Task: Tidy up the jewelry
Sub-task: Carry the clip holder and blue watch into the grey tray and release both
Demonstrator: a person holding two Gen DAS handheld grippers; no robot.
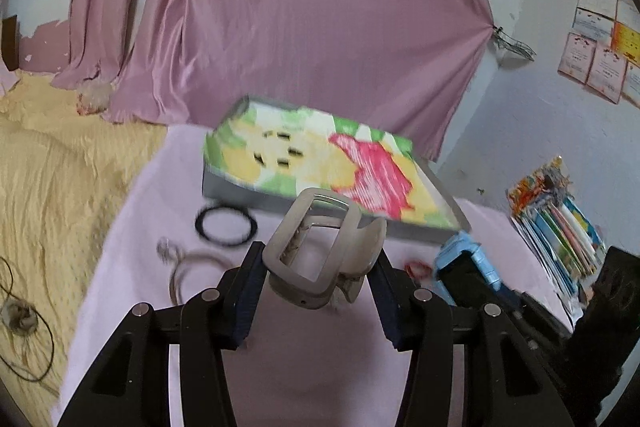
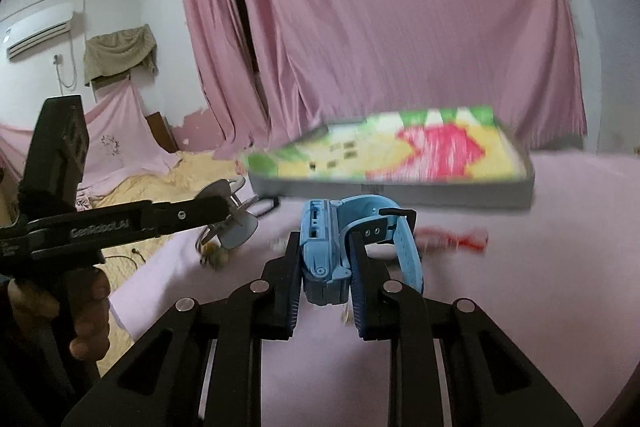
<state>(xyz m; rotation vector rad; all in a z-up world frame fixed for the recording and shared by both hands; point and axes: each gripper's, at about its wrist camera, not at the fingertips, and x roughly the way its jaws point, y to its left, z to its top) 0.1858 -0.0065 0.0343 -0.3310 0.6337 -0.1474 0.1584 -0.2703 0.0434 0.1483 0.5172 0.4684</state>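
Note:
My left gripper [image 1: 318, 267] is shut on a beige hair claw clip [image 1: 316, 247], held above the pink cloth; it also shows in the right wrist view [image 2: 230, 215]. My right gripper [image 2: 325, 267] is shut on a blue watch [image 2: 340, 243], also seen at the right of the left wrist view [image 1: 466, 255]. A flat box with a colourful flower lid [image 1: 320, 167] lies at the back [image 2: 400, 159]. A black ring [image 1: 226, 225], a silver bangle [image 1: 188, 267] and a red hair tie [image 1: 416, 269] lie on the cloth.
The pink cloth [image 1: 160, 307] covers the surface, with a yellow bedspread [image 1: 48, 187] to the left. Pink curtains [image 1: 300, 7] hang behind. Colourful books [image 1: 556, 227] lie at the right. The red tie also shows in the right wrist view [image 2: 452, 237].

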